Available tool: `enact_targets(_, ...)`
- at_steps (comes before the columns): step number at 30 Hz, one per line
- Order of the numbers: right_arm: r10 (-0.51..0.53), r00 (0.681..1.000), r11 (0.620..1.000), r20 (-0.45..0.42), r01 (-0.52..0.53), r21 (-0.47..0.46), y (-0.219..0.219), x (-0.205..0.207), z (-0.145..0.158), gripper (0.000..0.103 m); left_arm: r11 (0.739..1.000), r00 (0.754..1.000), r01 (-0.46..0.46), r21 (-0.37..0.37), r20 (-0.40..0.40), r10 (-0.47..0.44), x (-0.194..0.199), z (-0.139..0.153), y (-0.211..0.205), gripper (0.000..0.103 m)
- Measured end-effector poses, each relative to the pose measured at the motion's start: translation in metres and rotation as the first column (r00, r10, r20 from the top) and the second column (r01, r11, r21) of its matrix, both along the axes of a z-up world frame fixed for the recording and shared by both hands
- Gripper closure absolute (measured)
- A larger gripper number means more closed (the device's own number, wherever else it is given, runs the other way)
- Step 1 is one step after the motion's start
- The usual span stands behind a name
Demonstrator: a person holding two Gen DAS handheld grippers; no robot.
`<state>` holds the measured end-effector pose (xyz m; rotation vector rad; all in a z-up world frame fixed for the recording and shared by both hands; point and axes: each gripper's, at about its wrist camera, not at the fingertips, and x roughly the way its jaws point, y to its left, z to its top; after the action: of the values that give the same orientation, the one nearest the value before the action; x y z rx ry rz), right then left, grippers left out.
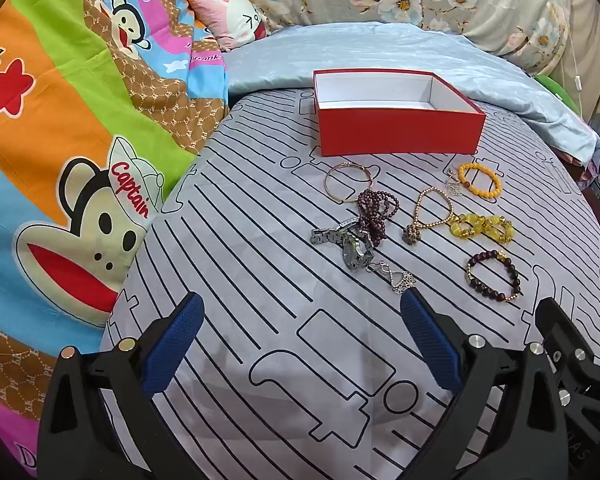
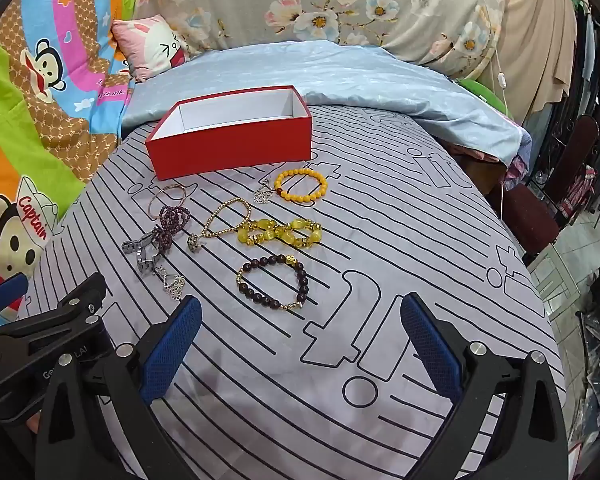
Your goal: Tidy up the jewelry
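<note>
Closest to me, both grippers hang over the bed with nothing between their blue pads: the left gripper [image 1: 300, 312] has its jaws spread wide above the grey striped bedsheet [image 1: 260, 360], and the right gripper [image 2: 300, 316] is just as wide, beside it.

Just past the fingertips the jewelry lies scattered on the sheet. A silver flower-charm chain [image 1: 398, 278] sits nearest, touching a metal wristwatch [image 1: 350, 246], with a tangle of purple beads [image 1: 374, 214] draped over the watch strap. To the right lies a dark beaded bracelet [image 2: 274, 282], then a chunky yellow stone bracelet [image 2: 280, 234] and a gold bead chain with a pendant [image 2: 220, 222]. Further on are a thin gold bangle [image 1: 346, 182] and an orange-yellow bead bracelet [image 2: 300, 184] with a small silver charm [image 2: 262, 192] beside it.

Behind them stands an open red box [image 1: 396, 130], its white inside empty. Beyond it lie a pale blue quilt [image 1: 360, 52], a pink cartoon pillow [image 2: 152, 48] and a floral cover [image 2: 340, 4]. A bright monkey-print blanket [image 1: 72, 120] is heaped on the left.
</note>
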<state>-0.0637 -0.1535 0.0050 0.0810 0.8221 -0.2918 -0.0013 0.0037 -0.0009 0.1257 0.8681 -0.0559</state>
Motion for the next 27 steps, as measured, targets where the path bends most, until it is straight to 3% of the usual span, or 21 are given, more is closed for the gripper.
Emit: enact_targets(27, 0.0, 1.0, 1.0, -0.005, 0.0, 0.006, 0.0004, 0.0023, -0.0029, 0.005, 1.0, 1.0, -0.001, 0.001, -0.003, 0.001, 0.0002, -0.0003, 0.0004, 0.008)
